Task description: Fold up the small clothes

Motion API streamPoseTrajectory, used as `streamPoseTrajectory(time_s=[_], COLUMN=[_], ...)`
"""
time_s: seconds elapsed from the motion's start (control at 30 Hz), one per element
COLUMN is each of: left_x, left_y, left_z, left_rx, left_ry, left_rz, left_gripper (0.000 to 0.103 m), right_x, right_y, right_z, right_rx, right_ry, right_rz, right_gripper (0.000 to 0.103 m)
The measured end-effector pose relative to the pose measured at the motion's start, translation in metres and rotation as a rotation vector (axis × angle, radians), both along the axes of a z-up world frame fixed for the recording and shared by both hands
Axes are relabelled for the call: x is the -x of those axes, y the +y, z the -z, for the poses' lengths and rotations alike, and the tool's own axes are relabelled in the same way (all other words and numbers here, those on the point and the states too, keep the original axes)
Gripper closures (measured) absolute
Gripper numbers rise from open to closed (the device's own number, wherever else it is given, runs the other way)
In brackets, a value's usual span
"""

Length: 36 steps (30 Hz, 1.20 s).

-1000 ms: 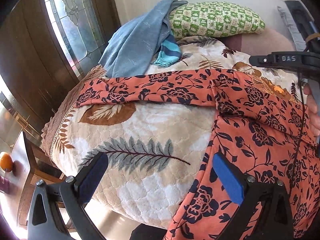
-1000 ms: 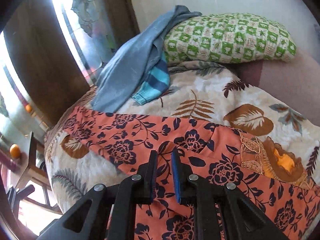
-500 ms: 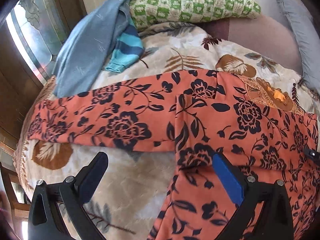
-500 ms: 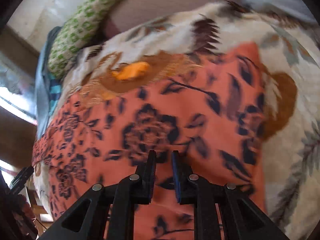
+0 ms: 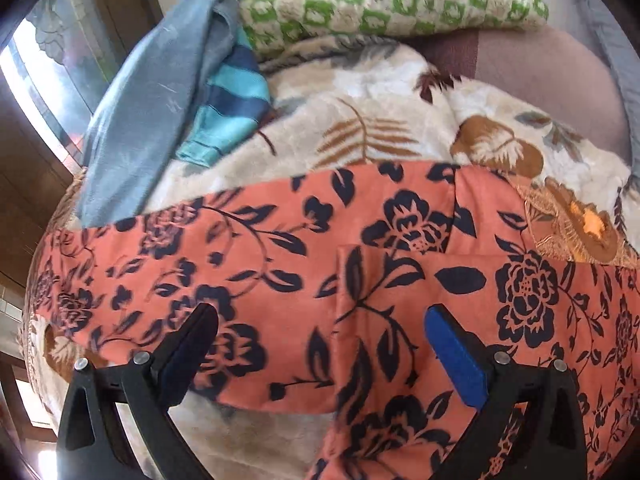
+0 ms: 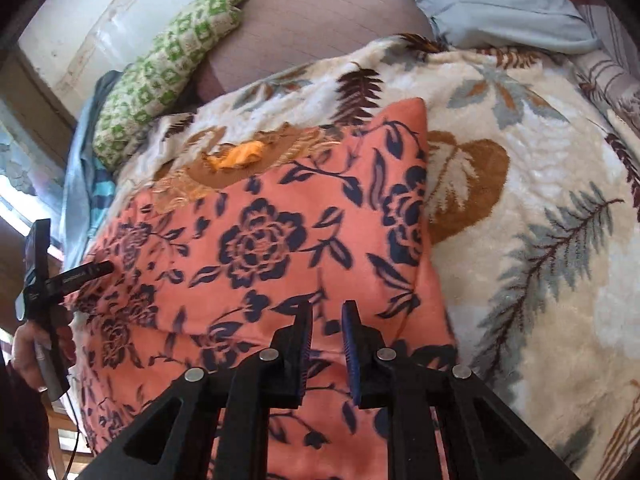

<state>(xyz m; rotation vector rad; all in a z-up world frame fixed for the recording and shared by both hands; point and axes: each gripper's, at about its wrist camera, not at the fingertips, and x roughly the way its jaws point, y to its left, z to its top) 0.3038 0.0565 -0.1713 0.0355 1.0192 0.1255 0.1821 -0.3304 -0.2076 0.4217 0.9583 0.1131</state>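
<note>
**Orange floral garment on the blanket**

Orange, navy-flowered cloth garment [image 5: 280, 248] lies across the cream leaf-print blanket [image 6: 540, 184], 1 sleeve reaching its left edge. Left gripper [image 5: 320, 344] spread wide above it; right gripper [image 6: 326, 336] narrowly parted, nothing pinched.

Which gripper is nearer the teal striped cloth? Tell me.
Left. The left gripper is over the sleeve of the orange floral garment, short of the teal striped cloth; the right gripper is by the garment's far edge.

Both tongs [image 5: 320, 344] lowered over garment [image 5: 280, 248]
</note>
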Motion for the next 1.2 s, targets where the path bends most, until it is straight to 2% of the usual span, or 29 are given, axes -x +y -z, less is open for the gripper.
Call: streamPoseTrajectory(time_s=[0.1,0.23,0.37,0.47,0.57,0.67,0.77,0.8,0.83,0.9,1.0,1.07,1.13,1.2], left_x=[0.034,0.068,0.100,0.115,0.116,0.110,0.097,0.091,0.087,0.082,0.079,0.077,0.075,0.075], left_y=[0.051,0.156,0.250,0.299,0.326,0.341,0.348,0.350,0.351,0.353,0.355,0.357,0.358,0.356], left_z=[-0.031,-0.045,-0.027,-0.006,0.010,0.017,0.026,0.029,0.033,0.037,0.041,0.043,0.047,0.048], left_rx=[0.025,0.137,0.293,0.480,0.620,0.695,0.779,0.812,0.841,0.857,0.863,0.873,0.882,0.861], left_ry=[-0.085,-0.096,-0.049,-0.035,-0.052,-0.086,-0.099,-0.102,-0.110,-0.113,-0.164,-0.196,-0.215,-0.228], left_rz=[-0.061,-0.256,-0.516,-0.662,-0.752,-0.809,-0.820,-0.819,-0.818,-0.822,-0.827,-0.820,-0.821,-0.816], left_gripper=[0.000,0.000,0.000,0.000,0.000,0.003,0.026,0.040,0.049,0.050,0.051,0.061,0.077,0.085], right_x=[0.005,0.005,0.006,0.004,0.001,-0.001,-0.005,-0.006,-0.007,-0.008,-0.009,-0.010,-0.010,-0.011], right_y=[0.027,0.060,0.084,0.096,0.103,0.107,0.109,0.109,0.109,0.110,0.115,0.119,0.122,0.124], right_z=[-0.004,0.003,0.007,0.009,0.012,0.016,0.023,0.025,0.026,0.026,0.027,0.027,0.029,0.030], right_rx=[-0.011,-0.017,-0.012,-0.001,0.000,0.027,0.039,0.036,0.034,0.033,0.035,0.042,0.051,0.054], right_ry=[-0.050,-0.051,-0.053,-0.046,-0.044,-0.038,-0.019,-0.014,-0.012,-0.012,-0.014,-0.015,-0.016,-0.016], right_rz=[-0.085,-0.194,-0.249,-0.269,-0.284,-0.297,-0.301,-0.302,-0.303,-0.310,-0.323,-0.333,-0.339,-0.345], right_gripper=[0.085,0.085,0.085,0.085,0.085,0.085,0.085,0.085,0.085,0.085,0.085,0.085,0.085,0.085])
